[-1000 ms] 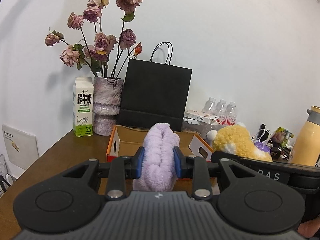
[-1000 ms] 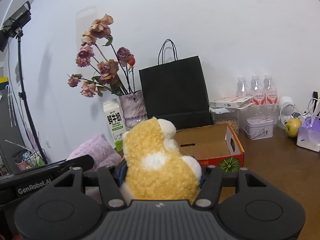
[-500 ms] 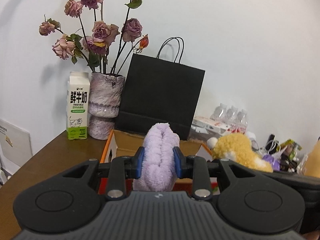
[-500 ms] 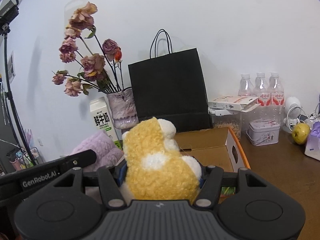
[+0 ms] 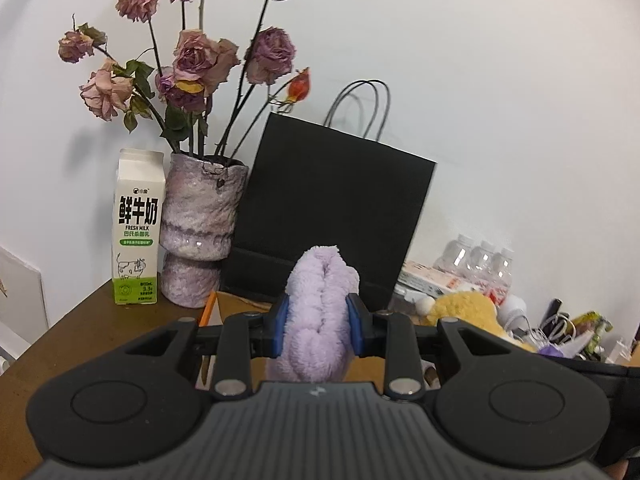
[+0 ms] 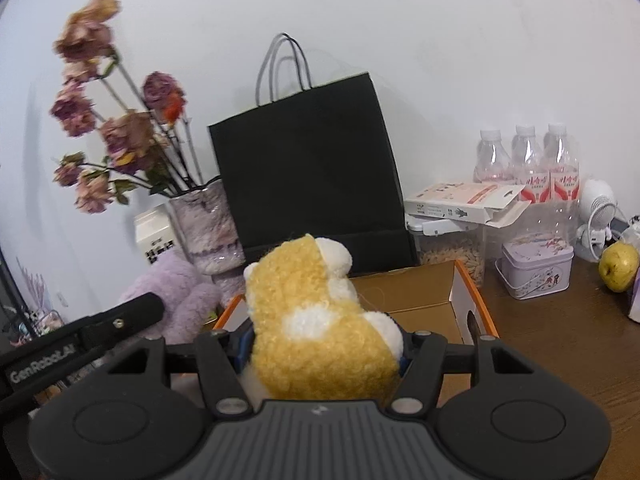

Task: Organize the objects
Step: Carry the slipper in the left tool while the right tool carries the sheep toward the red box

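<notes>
1. The left tool (image 5: 318, 330) is clamped on a purple plush toy (image 5: 316, 320); its blue pads press into the fluffy sides, and the toy stands upright between the fingers, above the near edge of the cardboard box (image 5: 224, 304).
2. The right tool (image 6: 322, 354) grips a yellow-and-white plush toy (image 6: 316, 328), which bulges out above and in front of the fingers and hides most of the pads.
3. From the right wrist view, the purple plush toy (image 6: 172, 292) shows to the left, just beside the box's left end, with the left tool's black finger (image 6: 120, 318) crossing in front of it.
4. From the left wrist view, the yellow plush toy (image 5: 468, 312) shows to the right, near the box's far right side.
5. The open cardboard box (image 6: 424, 292), orange at its rim, sits on the brown desk (image 6: 560, 340) directly ahead of both tools, and what shows of its inside holds nothing.
6. Behind the box a black paper bag (image 6: 308, 168) stands against the white wall.
7. Left of the bag stand a vase of dried roses (image 5: 202, 224) and a milk carton (image 5: 138, 228), side by side.
8. Right of the box are a clear container (image 6: 452, 248), a small tin (image 6: 536, 270), three water bottles (image 6: 528, 160) and a yellow-green fruit (image 6: 618, 266).
</notes>
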